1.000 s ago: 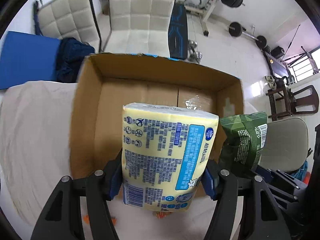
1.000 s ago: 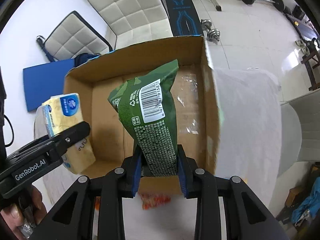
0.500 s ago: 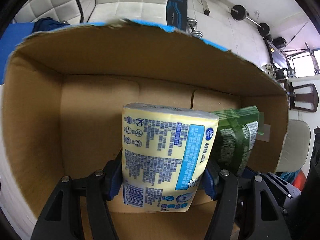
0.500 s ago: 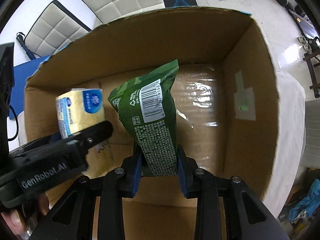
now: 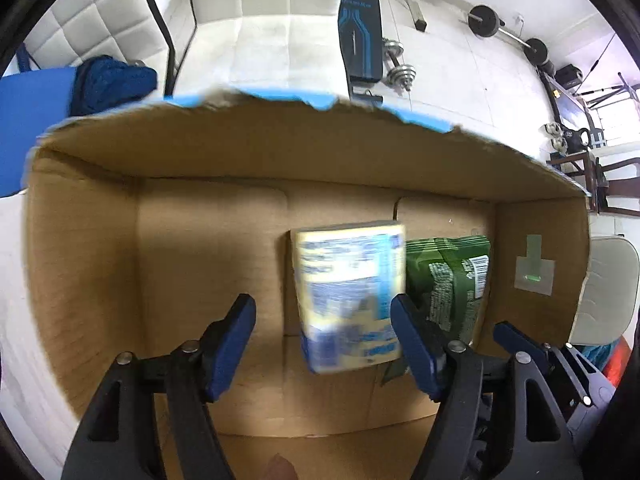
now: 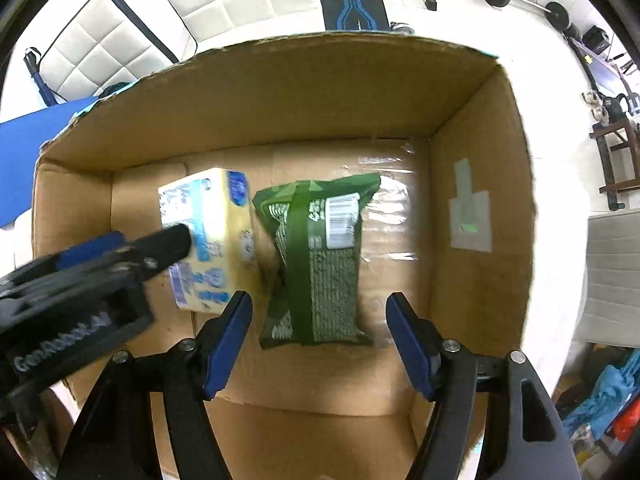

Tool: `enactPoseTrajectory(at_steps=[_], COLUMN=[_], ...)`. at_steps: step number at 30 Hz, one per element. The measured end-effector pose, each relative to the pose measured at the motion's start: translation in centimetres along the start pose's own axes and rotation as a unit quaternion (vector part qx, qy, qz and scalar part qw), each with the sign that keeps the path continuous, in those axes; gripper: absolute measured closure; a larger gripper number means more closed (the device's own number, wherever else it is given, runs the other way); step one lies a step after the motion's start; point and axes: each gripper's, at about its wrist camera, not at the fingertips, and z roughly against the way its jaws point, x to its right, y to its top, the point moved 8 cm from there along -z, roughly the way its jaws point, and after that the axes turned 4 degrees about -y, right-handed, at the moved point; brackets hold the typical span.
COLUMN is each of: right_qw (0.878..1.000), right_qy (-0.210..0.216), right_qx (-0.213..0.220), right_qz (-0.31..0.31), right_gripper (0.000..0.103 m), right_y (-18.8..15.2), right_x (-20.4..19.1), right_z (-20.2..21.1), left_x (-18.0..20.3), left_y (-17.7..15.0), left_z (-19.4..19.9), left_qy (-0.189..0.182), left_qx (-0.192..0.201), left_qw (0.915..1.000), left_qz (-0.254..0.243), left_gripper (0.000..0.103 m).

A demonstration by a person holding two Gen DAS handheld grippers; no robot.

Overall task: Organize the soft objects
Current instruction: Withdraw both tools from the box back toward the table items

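Observation:
A yellow tissue pack (image 5: 350, 296) with blue print and a green snack bag (image 5: 452, 280) lie side by side inside the open cardboard box (image 5: 208, 152). My left gripper (image 5: 324, 320) is open above the box floor, and the blurred tissue pack sits free between and beyond its blue pads. My right gripper (image 6: 318, 320) is open, with the green bag (image 6: 320, 256) lying loose between its fingers. The tissue pack (image 6: 212, 236) shows left of the bag there, partly behind my left gripper's finger (image 6: 120, 256).
The box stands on a white cloth (image 5: 12, 280). White padded chairs (image 5: 260, 20), a blue mat (image 5: 28, 120), a blue weight bench (image 5: 358, 28) and barbells (image 5: 508, 32) lie beyond it. A taped patch (image 6: 470, 216) marks the box's right wall.
Both grippers moved into the box, then opened. The tissue pack and the green bag dropped out of the jaws onto the box floor.

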Motion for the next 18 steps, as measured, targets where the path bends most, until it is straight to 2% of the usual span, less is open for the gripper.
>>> enactPoseTrajectory(at_steps=[1, 3, 4, 7, 15, 18], right_qw=[1.000, 1.000, 1.000, 1.000, 0.997, 0.997], right_qy=[-0.001, -0.002, -0.004, -0.012, -0.048, -0.043], right_qx=[0.001, 0.006, 0.010, 0.021, 0.045, 0.065], right_qz=[-0.002, -0.001, -0.001, 0.007, 0.028, 0.029], right_gripper=[0.016, 0.004, 0.000, 0.000, 0.000, 0.000], right_y=[-0.3, -1.0, -1.4, -2.7, -7.1, -9.1], right_x=[0.0, 0.0, -0.1, -0.4, -0.2, 0.1], right_z=[0.5, 1.3, 1.7, 3.7, 7.3, 9.1], left_x=[-0.1, -0.4, -0.5, -1.0, -0.7, -1.0], left_y=[-0.2, -0.8, -1.2, -2.2, -6.9, -8.5], left_z=[0.7, 2.2, 3.0, 4.4, 8.6, 10.6], left_qy=[0.006, 0.025, 0.035, 0.057, 0.064, 0.076], left_qx=[0.007, 0.025, 0.035, 0.053, 0.090, 0.108], left_qw=[1.0000, 0.9993, 0.9986, 0.9964, 0.9933, 0.9908], left_qz=[-0.003, -0.014, -0.020, -0.032, -0.033, -0.030], left_gripper=[0.034, 0.014, 0.012, 0.004, 0.004, 0.004])
